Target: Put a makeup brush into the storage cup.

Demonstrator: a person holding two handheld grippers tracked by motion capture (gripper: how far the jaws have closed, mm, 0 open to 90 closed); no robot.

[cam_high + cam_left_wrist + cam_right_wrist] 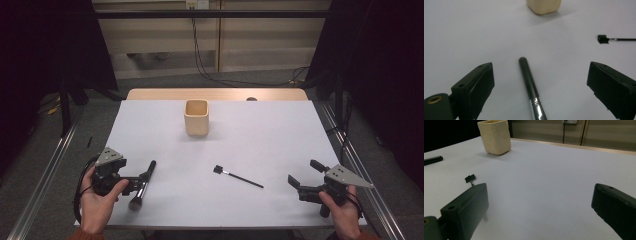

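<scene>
lab | dark curtains (pixel 30 60) | metal rails (pixel 47 170) | cables (pixel 210 70)

Makeup brush (pixel 530 82) bristle end cut off — thin brush (pixel 470 179) handle behind claw.

black two-jaw grippers (pixel 148 176), grey triangular top plates, black cables, rust-orange sleeve cuffs

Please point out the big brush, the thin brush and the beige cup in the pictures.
big brush (pixel 528 78), left gripper view, on its dark handle.
thin brush (pixel 239 177), high view, on its thin handle.
beige cup (pixel 196 125), high view, on its front wall.
</scene>
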